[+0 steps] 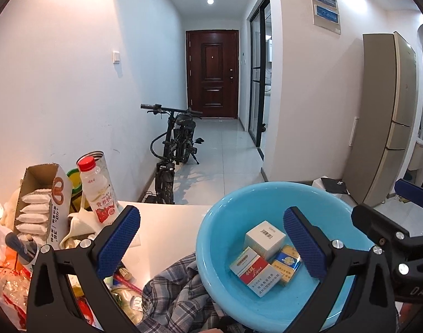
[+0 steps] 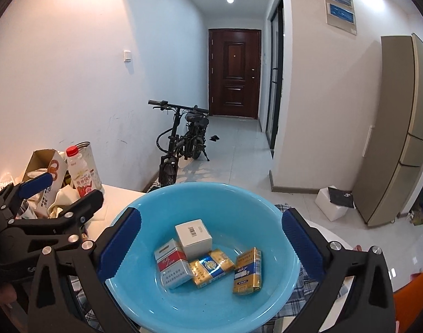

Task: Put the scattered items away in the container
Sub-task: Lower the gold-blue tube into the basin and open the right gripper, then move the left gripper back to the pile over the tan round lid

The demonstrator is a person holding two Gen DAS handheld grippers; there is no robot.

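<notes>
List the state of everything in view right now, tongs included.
Left tongs: open, empty.
Right tongs: open, empty, above the basin.
Blue basin: upright, holding four boxes.
White box: inside the basin, closed.
Red and white pack: lying flat inside.
Two gold packs: lying flat inside.
Drink bottle: upright, capped.
Cardboard box: open, packets inside.

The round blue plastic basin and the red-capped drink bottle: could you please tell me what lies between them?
In the left wrist view, bare white tabletop separates the round blue plastic basin from the red-capped drink bottle.
</notes>
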